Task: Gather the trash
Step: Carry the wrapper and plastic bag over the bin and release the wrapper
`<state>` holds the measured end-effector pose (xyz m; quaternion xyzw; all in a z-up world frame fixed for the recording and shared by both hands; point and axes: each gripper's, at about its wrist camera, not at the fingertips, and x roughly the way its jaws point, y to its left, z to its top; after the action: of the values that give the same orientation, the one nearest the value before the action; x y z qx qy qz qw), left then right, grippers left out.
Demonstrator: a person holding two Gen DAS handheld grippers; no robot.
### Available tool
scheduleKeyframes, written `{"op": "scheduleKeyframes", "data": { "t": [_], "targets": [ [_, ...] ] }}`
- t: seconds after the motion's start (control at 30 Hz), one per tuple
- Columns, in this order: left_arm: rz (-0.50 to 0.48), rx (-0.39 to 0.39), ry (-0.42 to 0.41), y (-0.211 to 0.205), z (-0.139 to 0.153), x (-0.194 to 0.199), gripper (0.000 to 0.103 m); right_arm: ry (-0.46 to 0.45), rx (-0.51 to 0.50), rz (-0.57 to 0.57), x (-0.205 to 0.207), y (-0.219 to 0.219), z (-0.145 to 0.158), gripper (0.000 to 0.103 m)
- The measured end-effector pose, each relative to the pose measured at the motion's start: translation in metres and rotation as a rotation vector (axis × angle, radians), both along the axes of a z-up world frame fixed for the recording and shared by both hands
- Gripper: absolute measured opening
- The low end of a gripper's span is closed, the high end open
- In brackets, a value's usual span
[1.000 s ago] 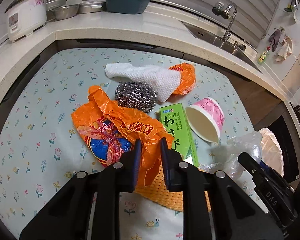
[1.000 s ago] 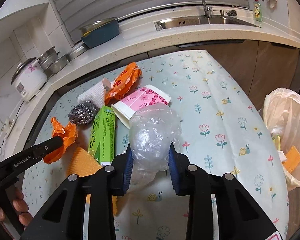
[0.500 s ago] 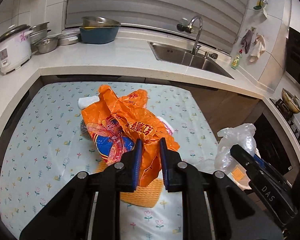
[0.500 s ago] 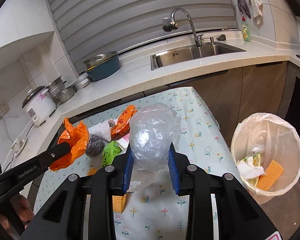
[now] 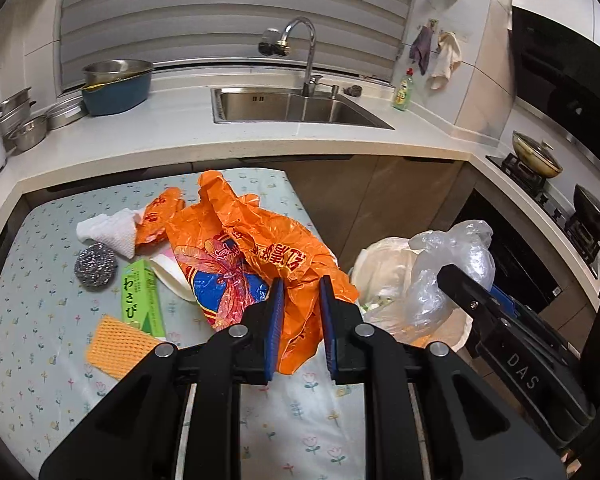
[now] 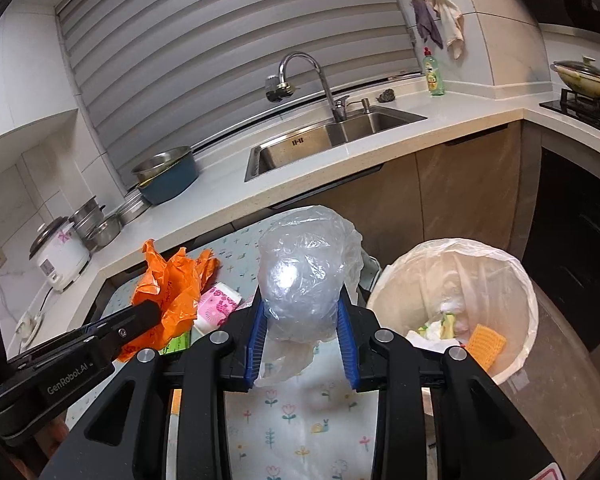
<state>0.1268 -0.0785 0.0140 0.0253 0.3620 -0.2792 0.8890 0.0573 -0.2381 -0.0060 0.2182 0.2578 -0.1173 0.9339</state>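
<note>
While both bags ride in my tongs, none is binned yet: left gripper [image 5: 299, 300] pinches the orange bag [image 5: 260, 252], right gripper [image 6: 303, 322] pinches the clear bag [image 6: 304, 268], near the bin [image 6: 516, 276]. Left view alone shows what's left on the table [image 5: 40, 340]: scourer [image 5: 95, 264], wasabi box [image 5: 142, 300]. Right view shows scraps already in the bin.
</note>
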Motion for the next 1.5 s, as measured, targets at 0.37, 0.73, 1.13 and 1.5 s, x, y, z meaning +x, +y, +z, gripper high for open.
{"op": "scheduleKeyframes", "data": {
  "t": [0.37, 0.73, 1.13, 1.5],
  "targets": [
    [-0.195, -0.001, 0.067, -0.087, -0.015, -0.022, 0.017, 0.007, 0.025, -0.149, -0.044, -0.068, -0.009, 0.031],
    [-0.352, 0.016, 0.127, -0.162, -0.040, -0.026, 0.018, 0.029, 0.052, -0.246, -0.059, -0.110, -0.028, 0.031],
    [-0.335, 0.031, 0.118, -0.181, -0.057, -0.004, 0.038, 0.057, 0.057, -0.260, -0.050, -0.122, -0.041, 0.031],
    [-0.245, 0.041, 0.110, -0.154, -0.062, 0.016, 0.040, 0.080, 0.055, -0.213, -0.027, -0.115, -0.049, 0.031]
  ]
}}
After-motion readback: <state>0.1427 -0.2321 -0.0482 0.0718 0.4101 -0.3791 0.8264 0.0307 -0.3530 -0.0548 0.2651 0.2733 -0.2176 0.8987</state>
